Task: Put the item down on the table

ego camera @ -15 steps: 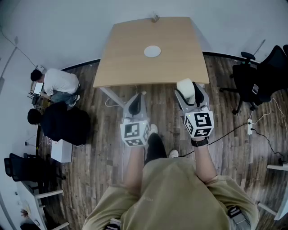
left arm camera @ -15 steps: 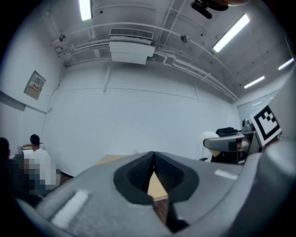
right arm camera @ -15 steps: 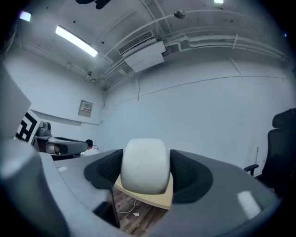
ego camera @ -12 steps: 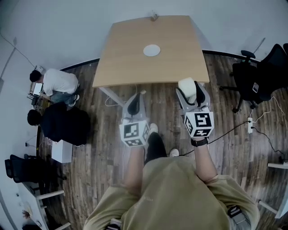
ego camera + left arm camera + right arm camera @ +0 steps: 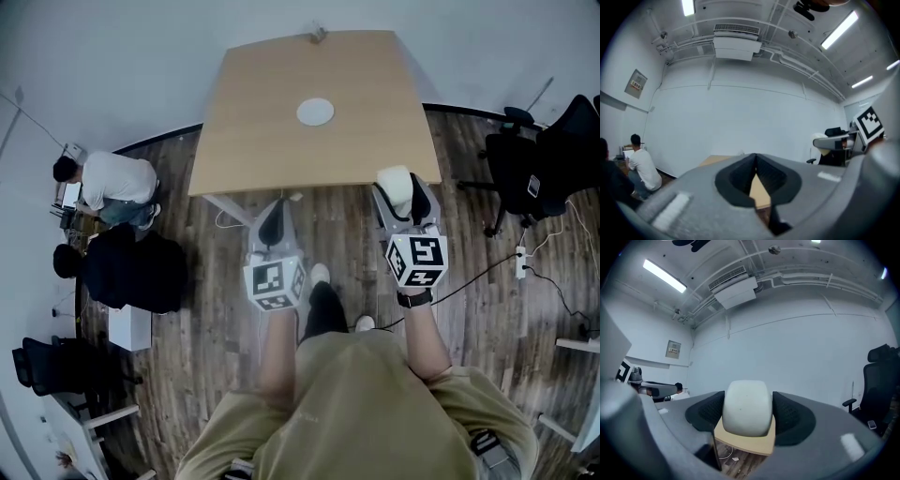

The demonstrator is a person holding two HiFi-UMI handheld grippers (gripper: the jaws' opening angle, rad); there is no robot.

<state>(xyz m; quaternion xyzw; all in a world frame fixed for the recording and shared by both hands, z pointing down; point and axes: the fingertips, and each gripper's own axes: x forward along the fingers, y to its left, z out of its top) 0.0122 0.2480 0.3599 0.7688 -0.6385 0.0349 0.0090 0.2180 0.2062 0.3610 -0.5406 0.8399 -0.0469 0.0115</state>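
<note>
The right gripper [image 5: 405,199] is clamped on the item [image 5: 746,406], a pale, off-white rounded block with smooth matt sides and softly curved corners. Both dark ribbed pads press against its flanks, and its top stands above the jaws. It is held in the air, not on any surface; in the head view it sits at the near edge of the table [image 5: 272,141], close to the right-hand corner.

The left gripper [image 5: 270,221] is held level beside it, well apart, above the wooden floor [image 5: 206,309]. Its jaws meet at the tips and nothing is between them.

The light wood tabletop is almost bare: a small white disc [image 5: 316,112] lies near the middle and a small object [image 5: 319,36] sits at the far edge by the wall. Black office chairs [image 5: 544,159] stand to the right, a cable [image 5: 487,272] runs across the floor there, and two people [image 5: 112,178] sit well off to the left.
</note>
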